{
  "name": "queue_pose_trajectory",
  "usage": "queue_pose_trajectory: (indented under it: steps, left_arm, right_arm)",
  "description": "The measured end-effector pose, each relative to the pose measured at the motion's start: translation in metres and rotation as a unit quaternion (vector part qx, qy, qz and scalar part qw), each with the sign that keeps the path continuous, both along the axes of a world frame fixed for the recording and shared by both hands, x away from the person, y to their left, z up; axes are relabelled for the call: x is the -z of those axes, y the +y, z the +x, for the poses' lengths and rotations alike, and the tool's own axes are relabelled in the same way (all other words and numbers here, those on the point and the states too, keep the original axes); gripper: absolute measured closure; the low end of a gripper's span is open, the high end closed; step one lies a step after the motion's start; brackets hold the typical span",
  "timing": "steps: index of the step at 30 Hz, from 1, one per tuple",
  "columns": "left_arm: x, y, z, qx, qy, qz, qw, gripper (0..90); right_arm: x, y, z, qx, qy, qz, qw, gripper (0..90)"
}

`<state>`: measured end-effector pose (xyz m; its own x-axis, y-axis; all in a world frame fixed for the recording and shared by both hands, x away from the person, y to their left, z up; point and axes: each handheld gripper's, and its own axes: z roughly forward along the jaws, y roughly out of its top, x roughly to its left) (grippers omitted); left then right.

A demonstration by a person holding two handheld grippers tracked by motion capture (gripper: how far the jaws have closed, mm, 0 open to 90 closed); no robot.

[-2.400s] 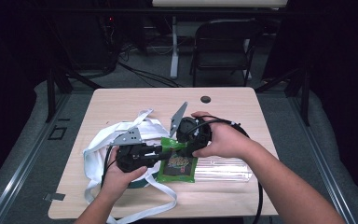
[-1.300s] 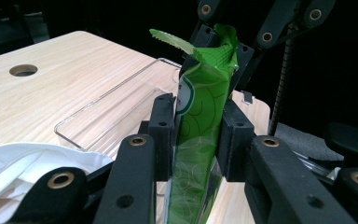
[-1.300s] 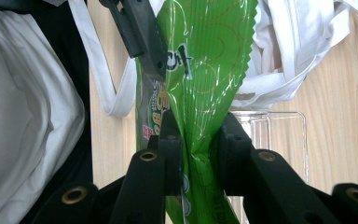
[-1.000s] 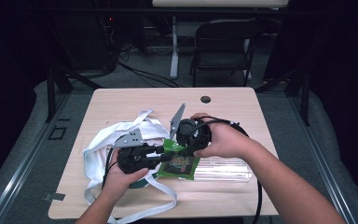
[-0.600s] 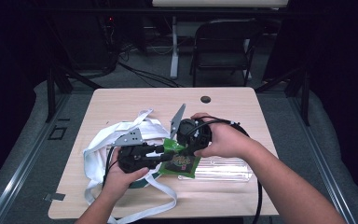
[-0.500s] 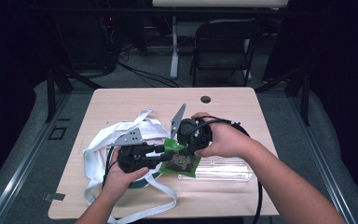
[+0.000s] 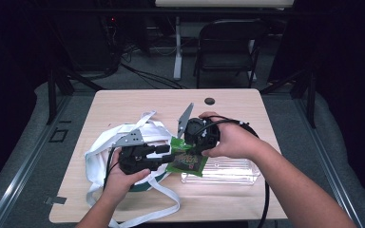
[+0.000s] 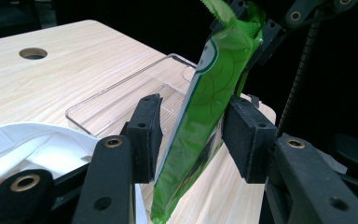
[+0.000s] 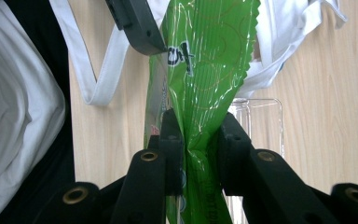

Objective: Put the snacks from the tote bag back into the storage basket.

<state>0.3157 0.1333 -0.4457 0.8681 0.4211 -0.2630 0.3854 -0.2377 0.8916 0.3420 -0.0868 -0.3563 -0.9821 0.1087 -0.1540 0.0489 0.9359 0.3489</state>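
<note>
A green snack packet (image 7: 188, 160) hangs between both grippers above the table. My right gripper (image 9: 200, 144) is shut on one end of it, the pads creasing the foil (image 9: 209, 60). In the left gripper view the packet (image 8: 205, 116) stands between the jaws of my left gripper (image 8: 193, 130). Those jaws have just been opening, and a gap shows at the left pad (image 8: 147, 128). In the high view my left gripper (image 7: 167, 153) points right at the packet, and my right gripper (image 7: 190, 148) meets it from the upper right.
A clear plastic tray (image 7: 223, 172) lies on the wooden table (image 7: 138, 102) under the right hand. A white cloth bag with straps (image 7: 102, 152) lies at the left. A cable hole (image 7: 209, 101) is near the far edge, with a folding chair (image 7: 228, 47) beyond it.
The left gripper's jaws have spread a little wider around the packet. Both hands and the packet stay in the same place.
</note>
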Motion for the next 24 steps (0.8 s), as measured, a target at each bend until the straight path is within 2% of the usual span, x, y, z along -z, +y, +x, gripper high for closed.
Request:
queue_pose_trajectory:
  steps: [21,22,23,24]
  left_arm:
    - [0.003,0.005,0.004,-0.014,0.007,-0.001,0.9999,56.6]
    - [0.003,0.005,0.004,-0.014,0.007,-0.001,0.9999,56.6]
    - [0.003,0.005,0.004,-0.015,0.009,-0.002,0.9999,56.6]
    - [0.003,0.006,0.005,-0.015,0.010,-0.001,0.9998,56.6]
  right_arm:
    - [-0.004,-0.015,0.009,0.019,-0.014,-0.006,0.9997,75.0]
    - [-0.005,-0.016,0.010,0.018,-0.016,-0.015,0.9996,75.0]
    - [-0.004,-0.017,0.010,0.022,-0.017,-0.011,0.9996,75.0]
    - [-0.004,-0.018,0.011,0.022,-0.018,-0.017,0.9995,75.0]
